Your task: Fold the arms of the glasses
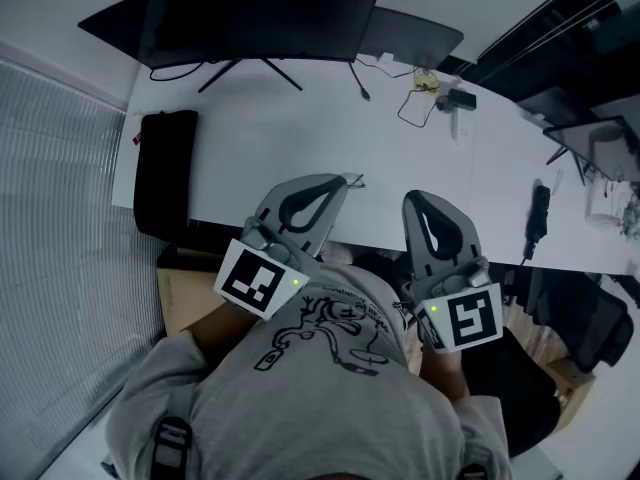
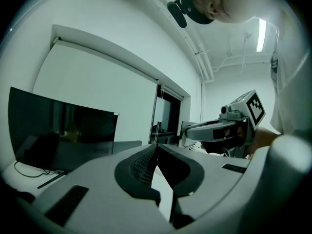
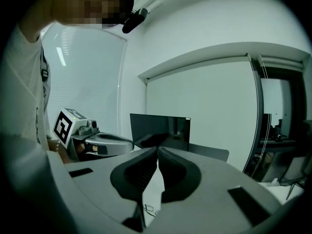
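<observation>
A white desk fills the head view from above, in an office with window blinds at the left and a wide dark monitor along the far edge. At the desk's left end lies a flat black pouch. Right of it, at the near edge and close to the person's chest, the left gripper points out over the desk. Its own view shows the ribbed pads pressed together at the tips with nothing between them. Just beyond that tip, the glasses lie on the desk as a thin wire outline. They show again low in the right gripper view, on the white surface beneath the jaws. They are too small in every view to tell whether the arms stand out or lie folded against the frame. Right of the glasses is the right gripper, also at the near edge, its pads likewise closed tip to tip and empty. Loose cables trail across the far right of the desk. The scene fits either glasses waiting with arms out or glasses already folded and set down. With neither gripper on them, no folding step can be judged to be in hand.
</observation>
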`<action>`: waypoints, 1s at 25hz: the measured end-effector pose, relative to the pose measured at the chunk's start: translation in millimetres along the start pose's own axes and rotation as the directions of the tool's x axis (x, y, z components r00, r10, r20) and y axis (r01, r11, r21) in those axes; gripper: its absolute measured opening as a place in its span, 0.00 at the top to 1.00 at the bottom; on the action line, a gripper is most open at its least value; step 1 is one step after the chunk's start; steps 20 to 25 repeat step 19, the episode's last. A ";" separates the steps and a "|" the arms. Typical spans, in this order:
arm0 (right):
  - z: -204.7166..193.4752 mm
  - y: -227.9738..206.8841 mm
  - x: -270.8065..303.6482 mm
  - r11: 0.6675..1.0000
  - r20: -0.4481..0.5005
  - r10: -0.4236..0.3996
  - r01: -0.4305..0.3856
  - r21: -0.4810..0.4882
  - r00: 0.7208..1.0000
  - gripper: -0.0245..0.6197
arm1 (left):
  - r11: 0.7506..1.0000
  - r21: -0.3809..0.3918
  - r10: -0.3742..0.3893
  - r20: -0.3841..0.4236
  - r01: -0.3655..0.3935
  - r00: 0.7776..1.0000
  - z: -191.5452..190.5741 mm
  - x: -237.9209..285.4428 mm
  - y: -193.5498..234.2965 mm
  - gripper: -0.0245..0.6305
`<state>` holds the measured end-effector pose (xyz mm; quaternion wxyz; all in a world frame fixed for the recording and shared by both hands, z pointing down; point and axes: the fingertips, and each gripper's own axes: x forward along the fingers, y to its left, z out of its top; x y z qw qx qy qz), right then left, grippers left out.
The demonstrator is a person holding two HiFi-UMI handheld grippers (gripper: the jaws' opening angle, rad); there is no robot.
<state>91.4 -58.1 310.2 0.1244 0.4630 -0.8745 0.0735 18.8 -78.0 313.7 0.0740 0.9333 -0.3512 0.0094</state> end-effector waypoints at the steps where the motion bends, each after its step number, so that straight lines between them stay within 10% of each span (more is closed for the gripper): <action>1: 0.4 -0.5 -0.3 1.000 0.001 -0.002 0.002 0.000 1.000 0.94 | 1.000 -0.003 0.006 0.000 -0.006 1.000 0.1 -0.8 1.1 0.93; 25: 0.5 -0.4 3.1 1.000 0.000 -0.016 0.016 -0.012 1.000 0.94 | 1.000 0.000 0.022 0.004 -0.022 1.000 0.6 -8.1 9.8 0.93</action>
